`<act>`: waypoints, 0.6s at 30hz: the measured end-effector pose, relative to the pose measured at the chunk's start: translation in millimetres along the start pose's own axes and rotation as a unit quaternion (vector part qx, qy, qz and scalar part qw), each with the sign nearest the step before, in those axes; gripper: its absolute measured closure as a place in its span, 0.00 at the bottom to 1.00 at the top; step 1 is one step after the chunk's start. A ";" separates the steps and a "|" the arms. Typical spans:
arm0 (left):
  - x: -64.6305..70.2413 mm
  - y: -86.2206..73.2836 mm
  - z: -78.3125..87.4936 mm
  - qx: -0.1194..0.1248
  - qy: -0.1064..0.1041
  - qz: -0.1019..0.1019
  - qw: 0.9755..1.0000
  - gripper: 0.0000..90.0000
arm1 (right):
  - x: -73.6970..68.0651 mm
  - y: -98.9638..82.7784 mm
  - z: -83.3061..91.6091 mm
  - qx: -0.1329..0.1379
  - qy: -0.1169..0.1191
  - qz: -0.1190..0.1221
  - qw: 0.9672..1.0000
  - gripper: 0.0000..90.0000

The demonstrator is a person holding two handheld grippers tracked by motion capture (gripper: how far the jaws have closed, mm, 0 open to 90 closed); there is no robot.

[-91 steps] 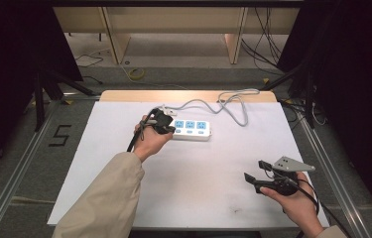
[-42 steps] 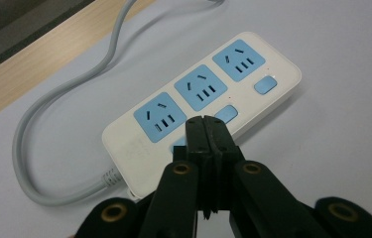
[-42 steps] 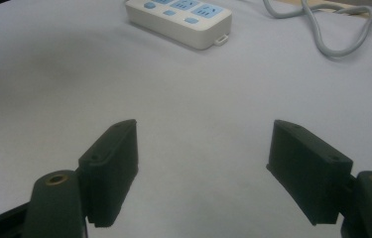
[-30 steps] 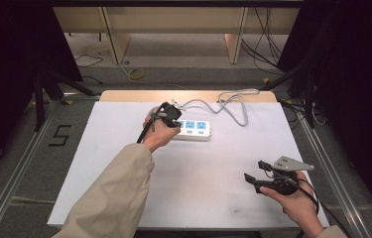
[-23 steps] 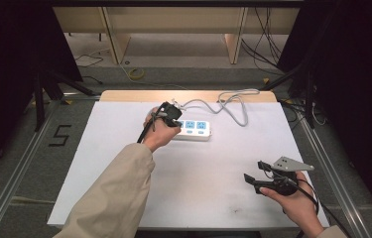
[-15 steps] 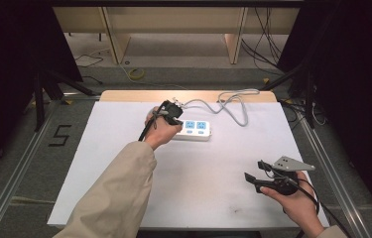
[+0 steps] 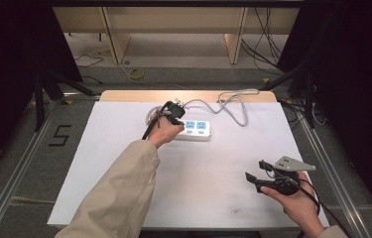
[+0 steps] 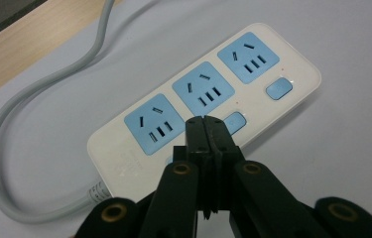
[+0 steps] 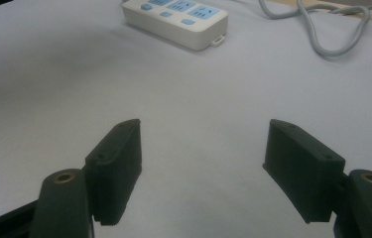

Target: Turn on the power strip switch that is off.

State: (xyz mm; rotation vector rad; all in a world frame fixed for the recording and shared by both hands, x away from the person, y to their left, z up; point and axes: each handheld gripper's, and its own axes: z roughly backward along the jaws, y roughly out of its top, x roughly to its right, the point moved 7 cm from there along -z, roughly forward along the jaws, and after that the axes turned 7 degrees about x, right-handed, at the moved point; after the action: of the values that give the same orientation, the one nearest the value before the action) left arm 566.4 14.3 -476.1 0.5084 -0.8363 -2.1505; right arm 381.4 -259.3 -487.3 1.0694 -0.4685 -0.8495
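A white power strip (image 7: 198, 130) with three blue sockets and blue switch buttons lies at the far middle of the white table. My left gripper (image 7: 173, 112) hovers over its left end, jaws shut with nothing between them. In the left gripper view the closed tips (image 8: 204, 122) point down at the power strip (image 8: 203, 89) beside a blue button (image 8: 235, 121); whether they touch it I cannot tell. My right gripper (image 7: 254, 177) rests open near the front right of the table. In the right gripper view its gripper (image 9: 203, 130) holds nothing, and the power strip (image 9: 178, 17) lies far ahead.
The strip's grey cable (image 7: 233, 101) loops across the far side of the table toward the wooden edge (image 7: 188, 95). It curves left of the strip in the left gripper view as the cable (image 8: 34, 99). A white sheet (image 7: 198, 183) covers the table between the hands.
Since the earliest frame my left gripper has shifted a little farther away and to the right over the strip's left end. The right gripper has stayed put.
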 end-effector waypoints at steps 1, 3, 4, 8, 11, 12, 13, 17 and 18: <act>-0.6 -0.2 -0.8 0.000 0.001 0.002 1.000 1.00 | -0.4 -0.1 0.0 -0.001 0.000 -0.001 1.000 0.34; -2.5 -1.5 -1.6 -0.004 0.003 0.003 1.000 1.00 | -0.9 -0.4 -0.6 -0.001 0.002 0.000 1.000 0.34; -3.5 -2.1 -1.8 -0.005 0.003 0.004 1.000 1.00 | -0.9 -0.6 -0.5 -0.002 0.002 -0.001 1.000 0.34; -6.0 -3.2 -2.9 -0.009 0.005 0.005 1.000 1.00 | -0.6 -0.7 -0.3 -0.003 0.002 0.000 1.000 0.34; -6.0 -3.8 -5.1 -0.011 0.004 0.005 1.000 1.00 | -0.8 -0.8 -0.4 -0.003 0.002 -0.001 1.000 0.34; -6.6 -4.3 -5.8 -0.014 0.004 0.006 1.000 1.00 | -0.9 -0.7 -0.3 -0.003 0.002 -0.001 1.000 0.34; -7.2 -5.2 -6.8 -0.017 0.005 0.005 1.000 1.00 | -0.8 -0.8 -0.3 -0.003 0.002 -0.001 1.000 0.34; -7.8 -7.3 -10.0 -0.024 0.006 0.008 1.000 1.00 | -0.7 -1.1 -0.5 -0.004 0.003 -0.001 1.000 0.34; -8.0 -7.5 -10.5 -0.025 0.006 0.007 1.000 1.00 | -0.9 -1.0 -0.5 -0.004 0.003 0.000 1.000 0.34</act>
State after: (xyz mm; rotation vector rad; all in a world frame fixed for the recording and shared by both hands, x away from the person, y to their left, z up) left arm 573.8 19.9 -488.1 0.4879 -0.7756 -2.1484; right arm 380.8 -258.6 -488.4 1.0649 -0.4590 -0.8476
